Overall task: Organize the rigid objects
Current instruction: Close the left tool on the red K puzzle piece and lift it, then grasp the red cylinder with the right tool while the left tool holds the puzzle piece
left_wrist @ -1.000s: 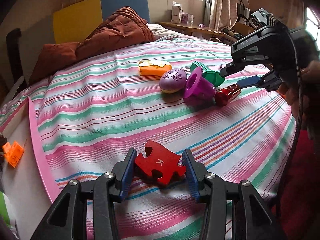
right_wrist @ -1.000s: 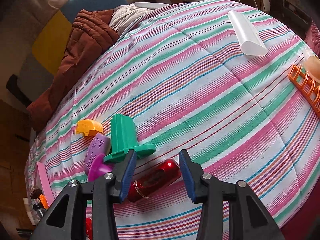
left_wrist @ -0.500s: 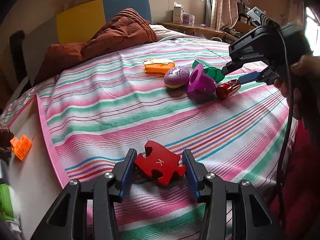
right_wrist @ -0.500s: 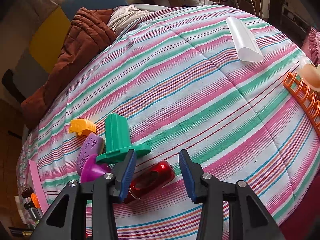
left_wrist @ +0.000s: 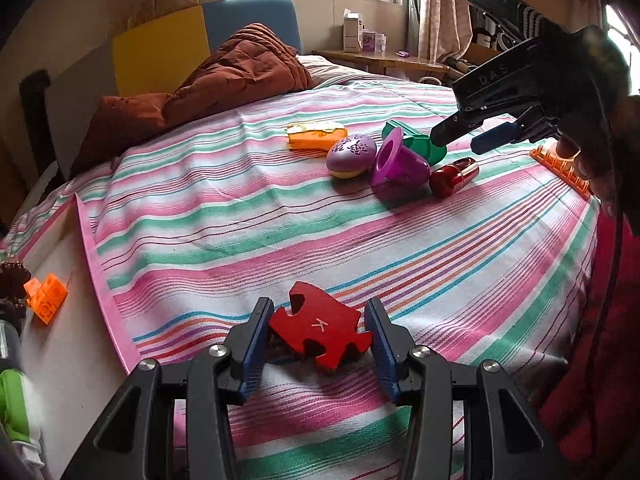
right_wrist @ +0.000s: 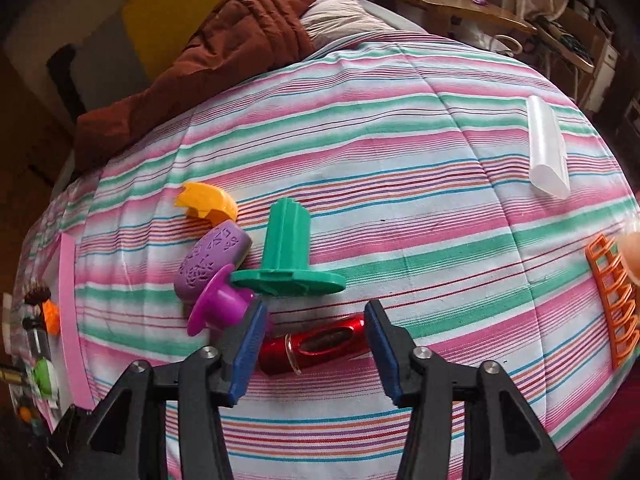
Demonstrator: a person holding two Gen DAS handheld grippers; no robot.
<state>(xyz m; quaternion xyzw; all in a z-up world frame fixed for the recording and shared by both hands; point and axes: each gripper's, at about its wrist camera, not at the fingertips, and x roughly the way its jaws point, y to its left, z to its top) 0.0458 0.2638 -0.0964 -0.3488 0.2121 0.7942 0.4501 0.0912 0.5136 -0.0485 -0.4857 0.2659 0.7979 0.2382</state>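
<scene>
A red puzzle piece marked K sits between the blue pads of my left gripper, which is shut on it low over the striped bedspread. Farther back lie an orange piece, a purple egg, a purple hat shape, a green hat shape and a shiny red cylinder. My right gripper hovers just above the red cylinder. Its jaws are opening and the cylinder lies on the bed between them, free of the pads.
A brown quilt is heaped at the head of the bed. A white tube and an orange rack lie at the right. A pink-edged board and an orange block are at the left bed edge.
The right gripper's jaws have spread wider and the hand has rolled, so the red cylinder now lies level between them. The left gripper keeps its grip on the puzzle piece.
</scene>
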